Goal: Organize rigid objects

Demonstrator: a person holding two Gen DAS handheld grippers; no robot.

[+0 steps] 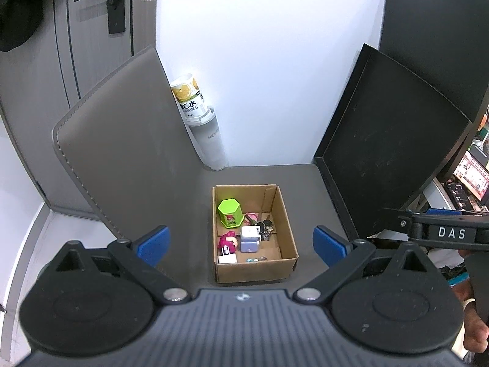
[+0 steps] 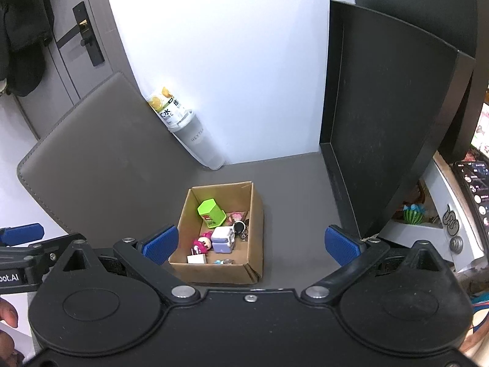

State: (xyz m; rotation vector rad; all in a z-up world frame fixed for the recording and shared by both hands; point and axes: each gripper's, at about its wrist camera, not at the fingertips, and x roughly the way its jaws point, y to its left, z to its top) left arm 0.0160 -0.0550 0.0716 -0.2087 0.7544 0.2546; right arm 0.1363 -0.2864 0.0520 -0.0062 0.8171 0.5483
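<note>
You hold both grippers high above a dark grey desk mat, each looking down on a small open cardboard box (image 1: pixel 255 234) that sits near the middle of the mat. Your left gripper (image 1: pixel 241 243) has its blue pads spread wide with nothing between them, and your right gripper (image 2: pixel 250 244) is likewise released and empty. The rigid objects are already gathered inside the box: a lime-green hexagonal container (image 1: pixel 229 212) standing toward the back left, a pale lavender cube-shaped gadget (image 1: pixel 250 238) in the middle, a pink-headed toy figure (image 1: pixel 227 243) beside it, a bunch of keys (image 1: pixel 265 227) toward the right wall, and a small white item at the front left corner. Judging by this, the sorting looks close to done. Behind the box a clear tumbler (image 1: pixel 207 140) leans against the white wall with a bottle inside it, labelled "VITAMIN C" with lemon slices; the tumbler reads "HEYTEA". The right gripper's side plate reads "DAS".
</note>
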